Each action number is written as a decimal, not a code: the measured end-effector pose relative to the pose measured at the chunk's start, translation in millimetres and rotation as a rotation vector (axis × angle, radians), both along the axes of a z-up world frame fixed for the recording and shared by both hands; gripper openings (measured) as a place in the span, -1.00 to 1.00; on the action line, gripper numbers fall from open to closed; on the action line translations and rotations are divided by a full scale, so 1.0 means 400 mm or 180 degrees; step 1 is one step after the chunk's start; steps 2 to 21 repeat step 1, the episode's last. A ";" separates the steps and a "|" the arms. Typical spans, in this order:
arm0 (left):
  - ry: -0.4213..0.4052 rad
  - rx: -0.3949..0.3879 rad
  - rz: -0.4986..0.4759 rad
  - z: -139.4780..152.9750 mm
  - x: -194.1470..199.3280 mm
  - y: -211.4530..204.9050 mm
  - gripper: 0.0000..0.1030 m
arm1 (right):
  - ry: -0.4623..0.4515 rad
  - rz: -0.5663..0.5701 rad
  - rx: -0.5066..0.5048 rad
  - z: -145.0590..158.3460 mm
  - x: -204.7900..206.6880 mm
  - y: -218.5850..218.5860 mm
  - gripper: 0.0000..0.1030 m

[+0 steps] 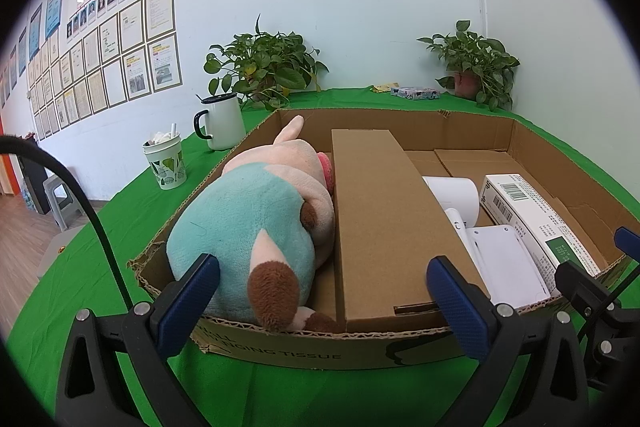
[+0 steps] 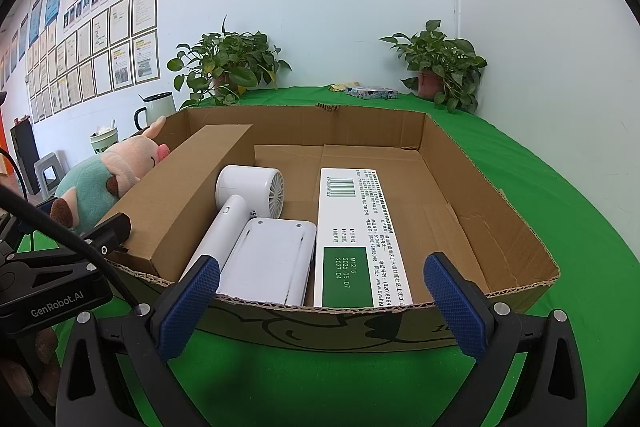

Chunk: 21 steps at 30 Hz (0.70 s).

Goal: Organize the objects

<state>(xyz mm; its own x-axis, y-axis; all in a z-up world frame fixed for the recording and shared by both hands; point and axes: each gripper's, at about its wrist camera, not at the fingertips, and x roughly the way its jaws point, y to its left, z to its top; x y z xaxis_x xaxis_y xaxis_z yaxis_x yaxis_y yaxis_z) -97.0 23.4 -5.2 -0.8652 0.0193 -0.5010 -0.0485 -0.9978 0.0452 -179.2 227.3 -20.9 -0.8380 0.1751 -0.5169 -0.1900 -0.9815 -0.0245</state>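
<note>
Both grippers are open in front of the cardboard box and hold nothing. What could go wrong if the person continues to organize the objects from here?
1. The plush toy bulges above the cardboard box wall at the left near corner; a bump from the left gripper might tip it out.
2. The hair dryer, white case and white carton lie packed side by side, so the right gripper may find little room for its fingers.
</note>
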 end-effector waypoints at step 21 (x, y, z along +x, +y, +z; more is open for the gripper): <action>-0.0002 0.0003 -0.0002 0.001 -0.001 -0.001 1.00 | 0.0000 -0.0001 0.0000 0.000 0.000 0.000 1.00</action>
